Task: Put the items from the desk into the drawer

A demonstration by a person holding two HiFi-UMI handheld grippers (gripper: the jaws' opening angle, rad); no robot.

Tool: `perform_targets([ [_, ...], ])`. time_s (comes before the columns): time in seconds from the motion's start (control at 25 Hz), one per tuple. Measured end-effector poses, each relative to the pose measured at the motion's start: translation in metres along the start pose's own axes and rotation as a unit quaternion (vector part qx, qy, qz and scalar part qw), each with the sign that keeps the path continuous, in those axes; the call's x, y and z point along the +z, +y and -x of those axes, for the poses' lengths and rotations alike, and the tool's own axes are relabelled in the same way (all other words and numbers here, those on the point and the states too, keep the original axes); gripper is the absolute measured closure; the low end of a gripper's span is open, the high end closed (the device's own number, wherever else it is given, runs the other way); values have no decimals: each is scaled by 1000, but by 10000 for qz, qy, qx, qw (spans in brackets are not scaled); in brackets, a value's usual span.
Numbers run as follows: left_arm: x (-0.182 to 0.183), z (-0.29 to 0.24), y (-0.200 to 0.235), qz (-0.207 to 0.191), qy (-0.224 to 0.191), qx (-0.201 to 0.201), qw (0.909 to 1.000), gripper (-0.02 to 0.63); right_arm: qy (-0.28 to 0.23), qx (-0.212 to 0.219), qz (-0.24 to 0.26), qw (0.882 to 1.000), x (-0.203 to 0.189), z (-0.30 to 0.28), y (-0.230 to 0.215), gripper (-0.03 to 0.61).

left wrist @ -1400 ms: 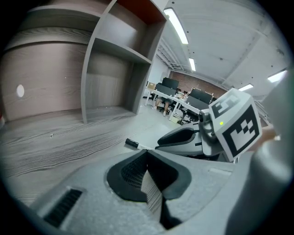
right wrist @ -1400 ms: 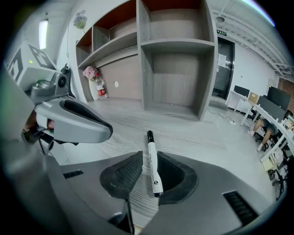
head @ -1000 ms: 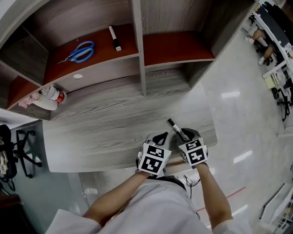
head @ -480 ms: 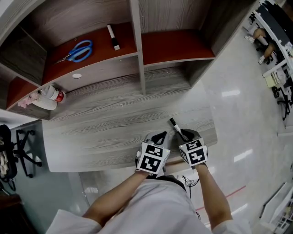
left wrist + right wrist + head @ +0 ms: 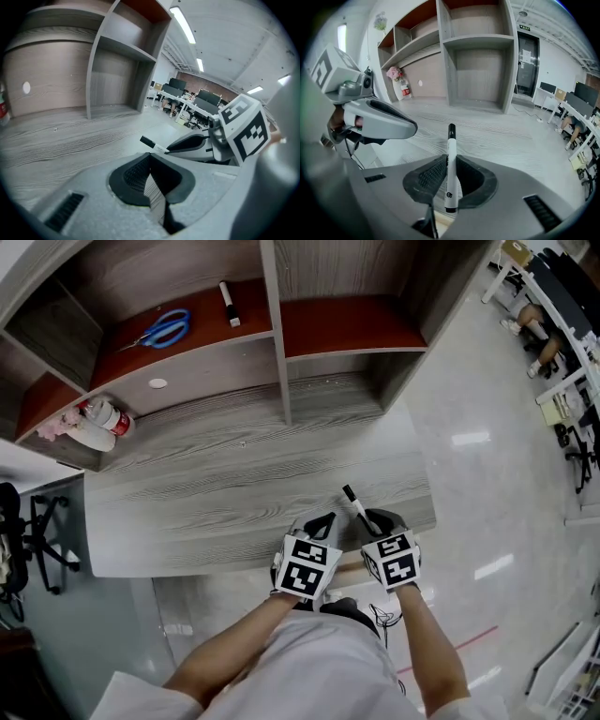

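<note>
right tongs (image 5: 449, 182) grasp white marker (image 5: 451, 154), black cap forward, at table (image 5: 216, 493) edge, lower centre; left tongs (image 5: 151, 183) clenched, empty.

The left tongs (image 5: 322, 521) and right tongs (image 5: 377, 519) are being held side by side at lower centre, both forearms (image 5: 427, 645) being extended up-frame. Left jaws are being pressed together, empty; right jaws are being clamped on a marker (image 5: 355, 505).
</note>
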State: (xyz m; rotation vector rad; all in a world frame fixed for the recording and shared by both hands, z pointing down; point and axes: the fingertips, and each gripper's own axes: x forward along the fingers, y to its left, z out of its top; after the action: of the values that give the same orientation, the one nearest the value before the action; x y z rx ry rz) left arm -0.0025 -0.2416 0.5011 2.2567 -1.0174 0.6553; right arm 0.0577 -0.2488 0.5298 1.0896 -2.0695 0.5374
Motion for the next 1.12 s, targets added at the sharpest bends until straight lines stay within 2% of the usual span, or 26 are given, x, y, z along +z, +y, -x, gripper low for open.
perform_targets([
  [0.6, -35, 36, -56, 155, -150, 698, 9973, 612, -318, 550, 288, 9976, -46, 60, 31, 526],
  [1.12, -76, 52, -78, 382, -340, 1162, 9919, 612, -531, 915, 406, 9936, -88, 84, 57, 526],
])
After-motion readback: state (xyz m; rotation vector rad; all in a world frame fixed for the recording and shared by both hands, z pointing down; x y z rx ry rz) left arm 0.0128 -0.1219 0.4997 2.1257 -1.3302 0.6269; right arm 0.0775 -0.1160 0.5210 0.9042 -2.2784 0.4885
